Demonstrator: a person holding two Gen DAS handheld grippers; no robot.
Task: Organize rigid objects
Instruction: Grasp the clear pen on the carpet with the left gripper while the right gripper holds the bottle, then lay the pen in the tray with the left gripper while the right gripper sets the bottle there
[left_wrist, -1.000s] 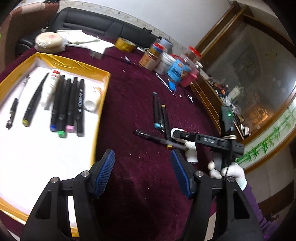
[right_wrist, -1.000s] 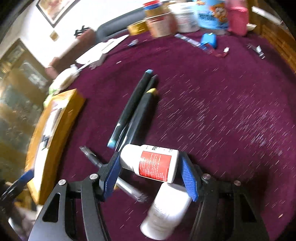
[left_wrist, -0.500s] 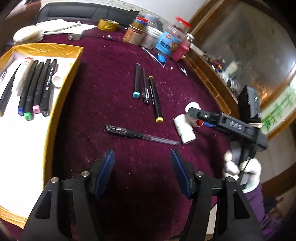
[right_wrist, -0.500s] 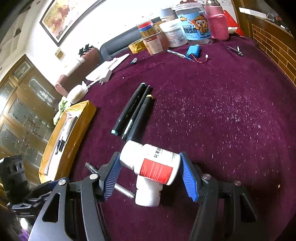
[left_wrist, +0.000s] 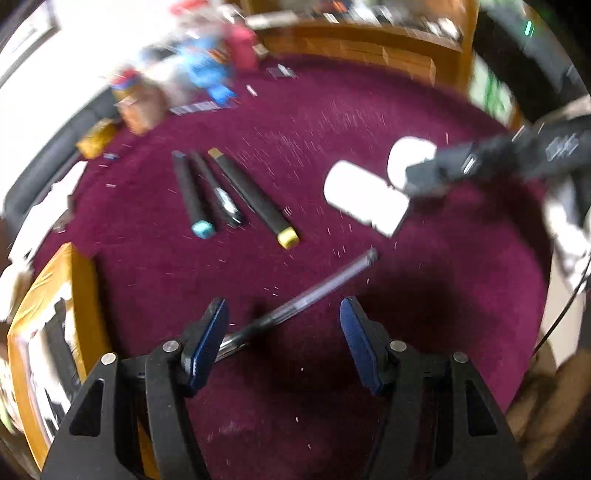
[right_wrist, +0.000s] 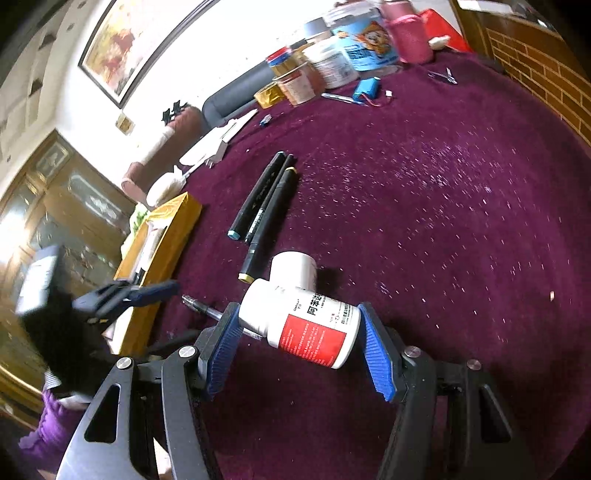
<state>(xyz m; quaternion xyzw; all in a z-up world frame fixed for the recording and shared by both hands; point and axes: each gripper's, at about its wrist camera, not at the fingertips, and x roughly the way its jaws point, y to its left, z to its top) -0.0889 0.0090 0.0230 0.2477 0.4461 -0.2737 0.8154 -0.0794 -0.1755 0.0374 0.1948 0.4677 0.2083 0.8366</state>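
Observation:
My right gripper (right_wrist: 299, 343) is shut on a white pill bottle with a red label (right_wrist: 306, 325), held sideways just above the maroon cloth. A second white bottle (right_wrist: 295, 267) lies on the cloth right behind it. My left gripper (left_wrist: 284, 332) is open and points down at a clear pen (left_wrist: 314, 293), which lies slantwise on the cloth between its fingers, untouched. Three black markers (left_wrist: 221, 195) lie side by side beyond the pen. The left wrist view is blurred. It also shows the lying bottle (left_wrist: 364, 199) and the right gripper (left_wrist: 424, 173).
A yellow-rimmed tray (right_wrist: 166, 251) with markers and pens in it sits at the left (left_wrist: 81, 295). Jars, tins, a tape roll and a blue battery pack (right_wrist: 365, 90) crowd the far edge. A brick wall and wooden cabinets border the table.
My left gripper has swung away from the tray and rolled, and the clear pen now lies between its fingers. The right gripper has moved across the cloth with the labelled bottle.

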